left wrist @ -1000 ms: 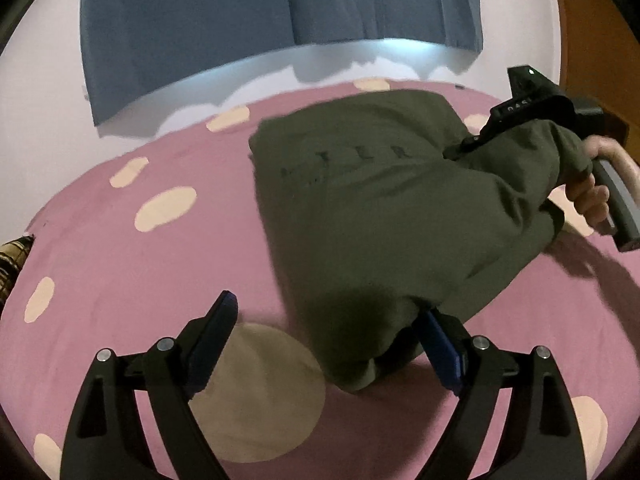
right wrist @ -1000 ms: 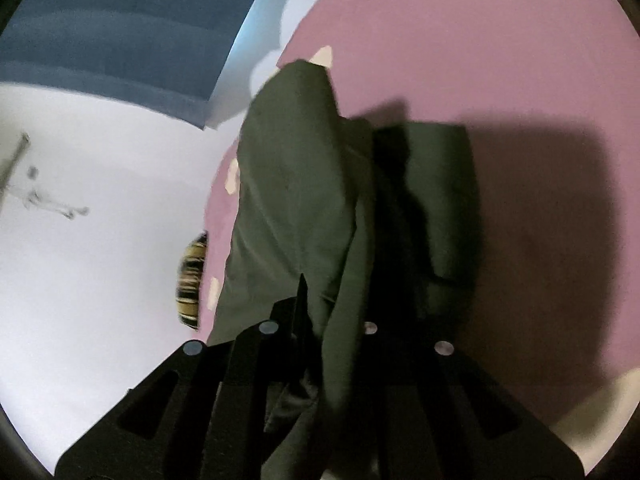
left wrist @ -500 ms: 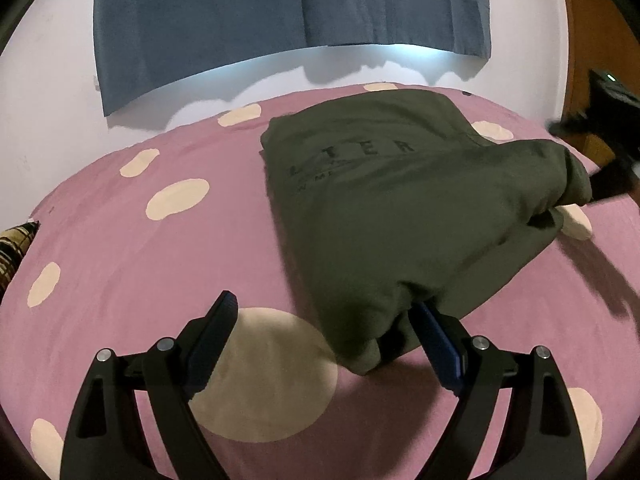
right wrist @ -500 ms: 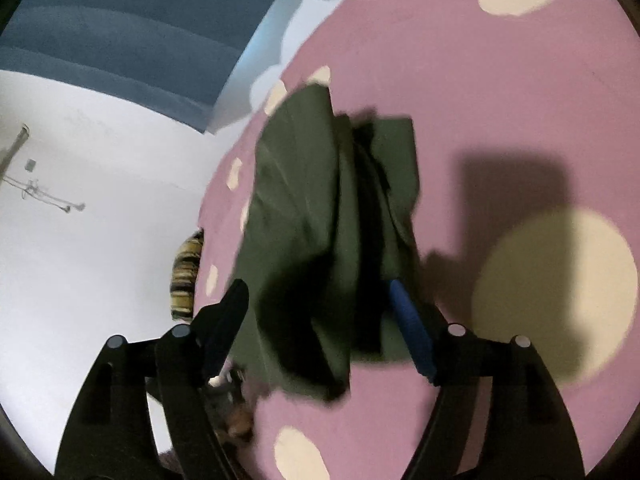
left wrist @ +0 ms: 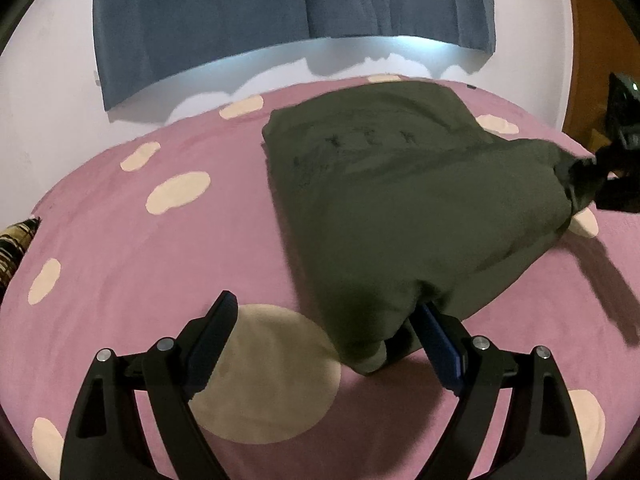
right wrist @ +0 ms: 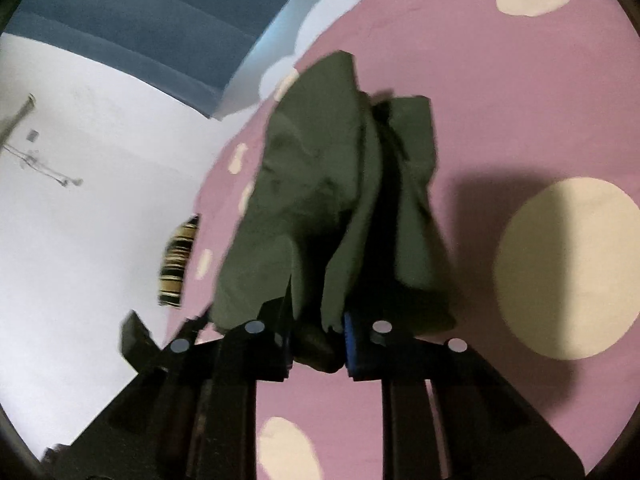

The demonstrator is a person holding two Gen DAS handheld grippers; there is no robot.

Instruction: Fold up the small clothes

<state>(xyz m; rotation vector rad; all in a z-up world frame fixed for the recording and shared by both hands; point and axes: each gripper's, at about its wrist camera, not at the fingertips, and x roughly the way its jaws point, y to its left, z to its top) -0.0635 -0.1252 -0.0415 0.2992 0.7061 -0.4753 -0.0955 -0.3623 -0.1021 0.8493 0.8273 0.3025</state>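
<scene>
A dark olive garment [left wrist: 400, 200] lies folded over on a pink bedspread with cream dots [left wrist: 160, 260]. My left gripper [left wrist: 324, 304] stands open and low over the bed. The garment's near corner lies between its fingers, beside the right finger [left wrist: 440, 344], and the pads do not press on it. My right gripper [left wrist: 600, 176] is at the garment's right edge. In the right wrist view its jaws are closing, and the gripper [right wrist: 316, 332] pinches a bunch of the olive garment [right wrist: 320, 184], which rises a little off the bedspread [right wrist: 500, 100].
A blue curtain [left wrist: 280, 12] hangs on the white wall behind the bed. A striped cushion [left wrist: 16, 240] sits at the bed's left edge. A brown wooden door [left wrist: 592, 60] stands at the right.
The right gripper let go of the cloth, opened, drew back to the right, and has closed again on the garment's edge. The left gripper has stayed where it was.
</scene>
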